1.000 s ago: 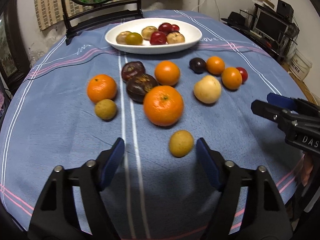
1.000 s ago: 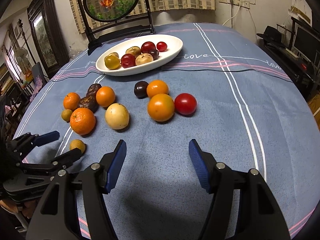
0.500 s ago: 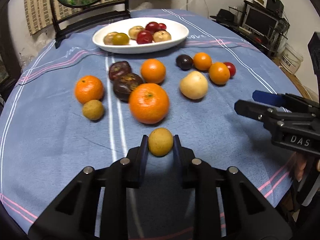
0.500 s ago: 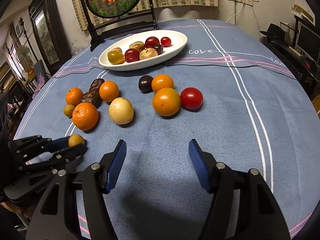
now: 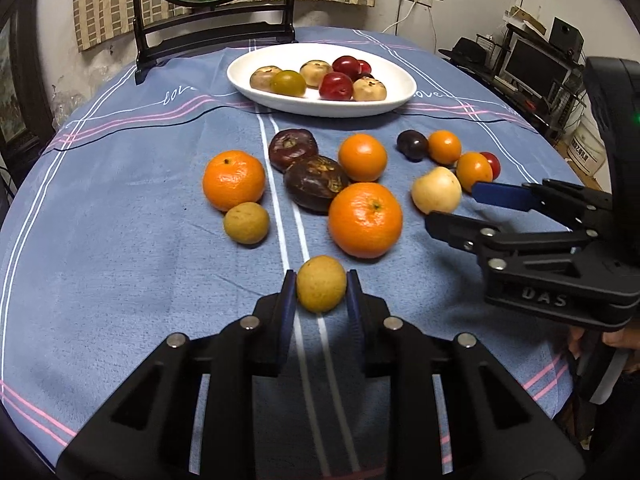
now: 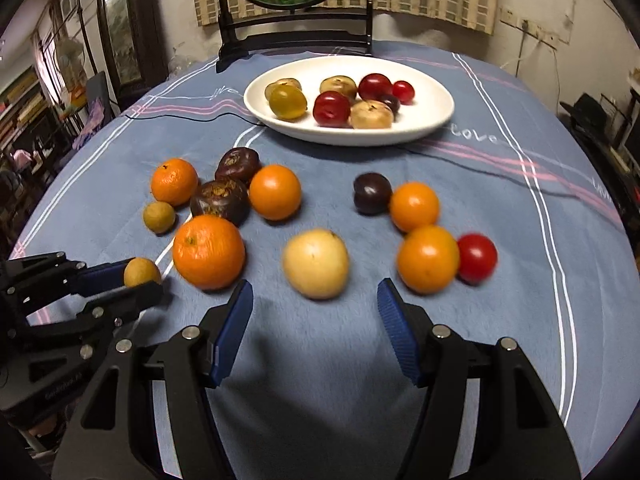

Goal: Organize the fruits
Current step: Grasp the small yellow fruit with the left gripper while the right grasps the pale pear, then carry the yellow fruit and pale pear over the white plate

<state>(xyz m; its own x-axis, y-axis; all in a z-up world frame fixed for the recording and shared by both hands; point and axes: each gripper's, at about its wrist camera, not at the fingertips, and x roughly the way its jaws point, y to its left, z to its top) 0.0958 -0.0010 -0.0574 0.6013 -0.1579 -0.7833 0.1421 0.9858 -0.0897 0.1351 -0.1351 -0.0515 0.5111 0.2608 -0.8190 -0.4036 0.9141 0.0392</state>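
My left gripper is shut on a small tan round fruit, held just above the blue cloth; it also shows in the right wrist view. My right gripper is open and empty, just short of a pale yellow fruit. A white oval plate at the back holds several fruits. Loose oranges, dark brown fruits, a dark plum and a red tomato lie on the cloth.
A dark wooden stand with a round picture stands behind the plate. A second small tan fruit lies left of the big orange. Shelves and a monitor are off the table's right side.
My left gripper closed on the small tan fruit and has lifted it slightly. My right gripper moved forward and left toward the pale yellow fruit, still open.
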